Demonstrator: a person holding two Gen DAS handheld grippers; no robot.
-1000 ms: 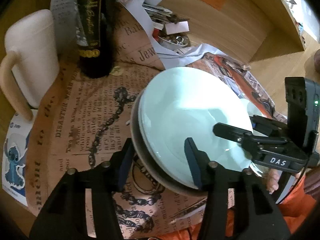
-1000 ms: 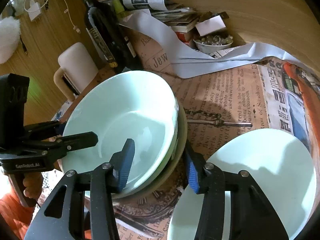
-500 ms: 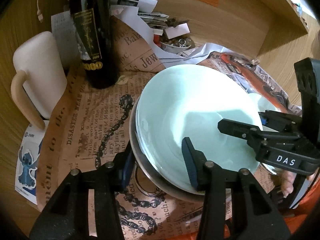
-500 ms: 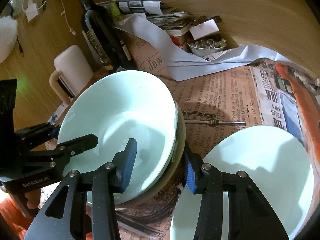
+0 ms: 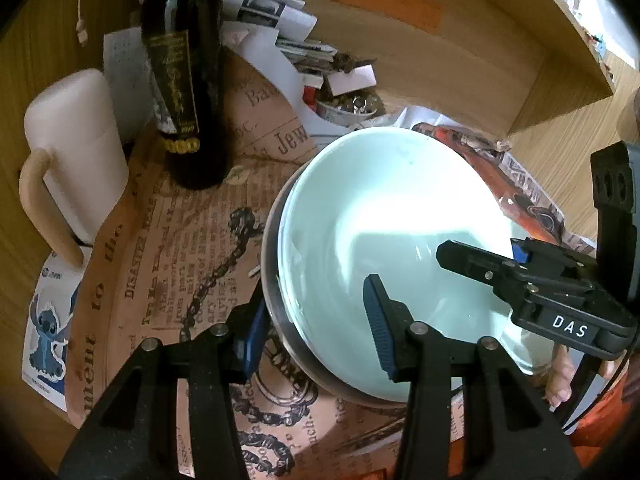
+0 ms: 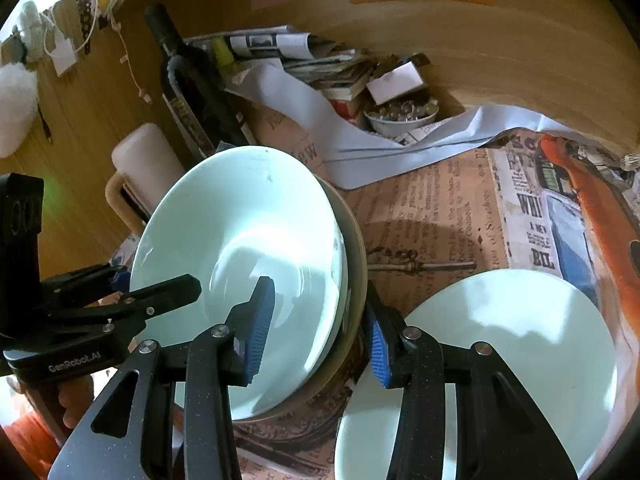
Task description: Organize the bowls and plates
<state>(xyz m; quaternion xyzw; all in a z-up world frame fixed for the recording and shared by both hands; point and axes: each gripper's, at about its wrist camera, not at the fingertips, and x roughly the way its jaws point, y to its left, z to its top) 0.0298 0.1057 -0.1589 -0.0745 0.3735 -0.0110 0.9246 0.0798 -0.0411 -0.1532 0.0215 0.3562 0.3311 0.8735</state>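
Pale-green glazed bowl point(image 5: 384, 240) sits nested in a grey-rimmed dish point(image 6: 354, 264) on the newsprint table cover point(image 5: 168, 280); my left gripper point(image 5: 316, 324) and right gripper point(image 6: 316, 328) each straddle opposite rims, clamped on, probably so the stack lifts level. Readable bits: "DAS", "GenRobot.AI", "DISASTER" on the paper.

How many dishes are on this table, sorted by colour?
Pale mint green: 3, two nested bowls and one separate dish.
Grey-olive: 1, the bowl under the stack.
White: 1, a small bowl of trinkets.
Total: 5.
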